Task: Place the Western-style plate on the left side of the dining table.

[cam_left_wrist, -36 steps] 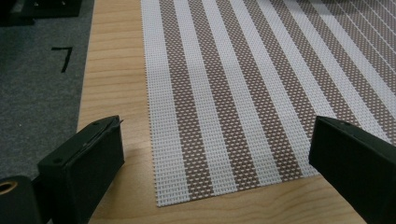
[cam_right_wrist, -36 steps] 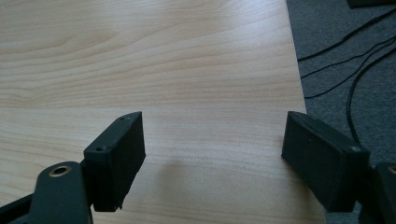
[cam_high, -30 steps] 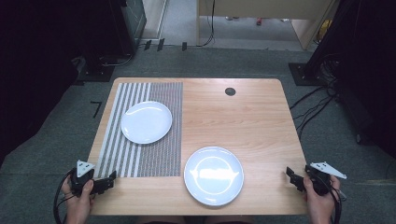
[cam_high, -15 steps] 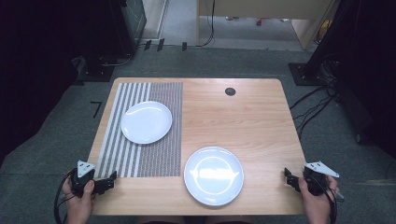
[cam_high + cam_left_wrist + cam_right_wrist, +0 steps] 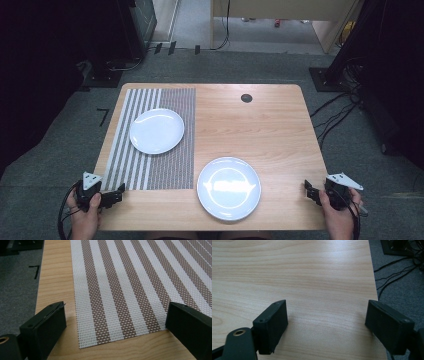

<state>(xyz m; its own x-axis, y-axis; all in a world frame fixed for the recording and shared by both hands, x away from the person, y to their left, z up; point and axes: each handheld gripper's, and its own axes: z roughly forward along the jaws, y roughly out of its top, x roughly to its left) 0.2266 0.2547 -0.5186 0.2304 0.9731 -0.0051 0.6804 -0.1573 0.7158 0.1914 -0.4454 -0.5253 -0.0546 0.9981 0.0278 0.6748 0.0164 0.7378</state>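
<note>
A striped brown-and-white placemat (image 5: 150, 137) covers the table's left part, with a white plate (image 5: 157, 130) on it. A second white plate (image 5: 229, 188) rests on the bare wood near the front edge. My left gripper (image 5: 117, 195) is held at the front left corner, open and empty. In the left gripper view its jaws (image 5: 116, 308) straddle the near corner of the placemat (image 5: 120, 290). My right gripper (image 5: 310, 191) is at the front right corner, open over bare wood (image 5: 312, 277) in the right gripper view, with nothing between the fingers (image 5: 274, 322).
The wooden table (image 5: 260, 125) has a small black round hole (image 5: 246, 98) near its back edge. Grey carpet surrounds it, with cables (image 5: 340, 107) on the floor at the right and dark equipment at the back left.
The right gripper has drifted slightly left toward the table's corner. The left gripper and both plates are unmoved.
</note>
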